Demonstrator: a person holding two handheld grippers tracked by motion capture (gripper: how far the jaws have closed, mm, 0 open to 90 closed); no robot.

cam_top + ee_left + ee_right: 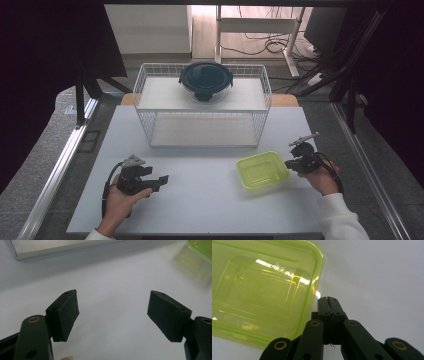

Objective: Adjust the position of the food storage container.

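Note:
A clear yellow-green plastic container (262, 170) lies open side up on the white table (200, 200), right of centre. My right gripper (288, 164) is at its right edge, jaws pressed together with nothing between them. In the right gripper view the closed tips (327, 299) sit just beside the container's rim (262, 290); I cannot tell if they touch it. My left gripper (161, 181) rests low at the front left, pointing right, jaws wide apart and empty (113, 312). The container's corner (197, 255) appears at the top right of the left gripper view.
A white wire rack (202, 102) stands at the back of the table, with a round glass bowl under a dark lid (205, 80) on its top shelf. The rack's base edge (62, 250) runs across the top of the left gripper view.

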